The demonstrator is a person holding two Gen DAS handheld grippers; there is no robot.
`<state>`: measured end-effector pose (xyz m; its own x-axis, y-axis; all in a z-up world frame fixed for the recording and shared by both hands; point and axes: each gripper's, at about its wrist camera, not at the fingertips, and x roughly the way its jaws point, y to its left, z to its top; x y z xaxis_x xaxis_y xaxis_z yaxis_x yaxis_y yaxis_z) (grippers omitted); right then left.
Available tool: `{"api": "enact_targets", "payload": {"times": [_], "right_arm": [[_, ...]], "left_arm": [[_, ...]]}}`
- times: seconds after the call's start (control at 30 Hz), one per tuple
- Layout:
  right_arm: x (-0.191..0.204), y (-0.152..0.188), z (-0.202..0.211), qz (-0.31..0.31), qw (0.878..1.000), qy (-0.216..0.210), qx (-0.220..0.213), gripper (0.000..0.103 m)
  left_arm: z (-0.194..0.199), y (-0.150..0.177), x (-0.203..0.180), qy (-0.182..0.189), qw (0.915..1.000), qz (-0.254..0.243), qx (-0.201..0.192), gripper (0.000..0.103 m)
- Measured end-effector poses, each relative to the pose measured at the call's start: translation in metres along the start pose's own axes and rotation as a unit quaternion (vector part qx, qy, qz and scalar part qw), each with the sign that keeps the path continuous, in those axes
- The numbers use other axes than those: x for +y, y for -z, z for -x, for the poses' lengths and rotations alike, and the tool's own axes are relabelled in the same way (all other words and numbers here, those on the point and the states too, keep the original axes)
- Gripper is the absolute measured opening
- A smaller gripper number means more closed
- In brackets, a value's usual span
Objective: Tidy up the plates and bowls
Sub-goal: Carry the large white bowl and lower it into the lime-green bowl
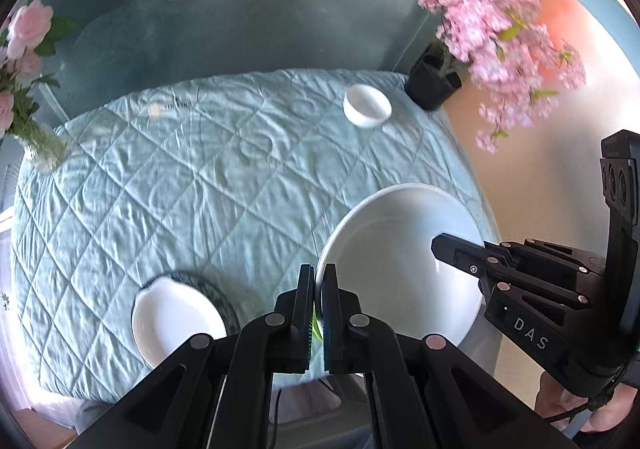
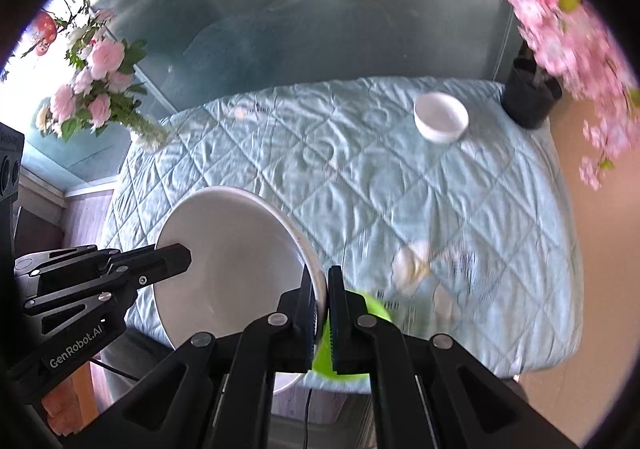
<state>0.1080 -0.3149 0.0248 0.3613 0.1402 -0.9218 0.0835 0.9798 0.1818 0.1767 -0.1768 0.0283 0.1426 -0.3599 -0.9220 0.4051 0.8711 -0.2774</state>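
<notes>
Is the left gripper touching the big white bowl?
Touching. In the left wrist view the left gripper is shut on the rim of the big white bowl, one finger on each side of the edge.

White bowl (image 1: 400, 249); pale-blue quilted cloth (image 1: 180, 189); pink flowers (image 1: 500, 9).

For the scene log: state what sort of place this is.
Probably a home dining or living room. A round table under a quilted pale-blue cloth carries white crockery, including a small white bowl, with a potted pink blossom plant and a vase of pink roses at its edges.
</notes>
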Motion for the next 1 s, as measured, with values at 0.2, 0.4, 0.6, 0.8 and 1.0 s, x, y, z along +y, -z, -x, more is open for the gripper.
{"api": "enact_targets", "payload": {"times": [0.2, 0.4, 0.6, 0.8, 1.0], "right_arm": [[-0.005, 0.037, -0.002, -0.007, 1.000, 0.002, 0.012, 0.005], [-0.018, 0.059, -0.017, -0.019, 0.999, 0.003, 0.031, 0.005], [-0.030, 0.073, -0.039, -0.031, 0.998, 0.007, 0.049, 0.005], [-0.040, 0.083, -0.071, -0.038, 0.996, 0.009, 0.075, 0.005], [-0.050, 0.086, -0.097, -0.049, 0.994, 0.005, 0.098, 0.006]], "left_arm": [[-0.014, 0.038, -0.013, 0.000, 0.9999, 0.001, 0.015, 0.000], [-0.042, 0.058, -0.023, 0.001, 0.9994, 0.002, 0.034, 0.000], [-0.075, 0.066, -0.023, 0.003, 0.9986, 0.009, 0.052, 0.000], [-0.116, 0.075, -0.016, 0.000, 0.9972, 0.019, 0.073, 0.000], [-0.150, 0.076, -0.006, 0.000, 0.9952, 0.030, 0.093, 0.000]]}}
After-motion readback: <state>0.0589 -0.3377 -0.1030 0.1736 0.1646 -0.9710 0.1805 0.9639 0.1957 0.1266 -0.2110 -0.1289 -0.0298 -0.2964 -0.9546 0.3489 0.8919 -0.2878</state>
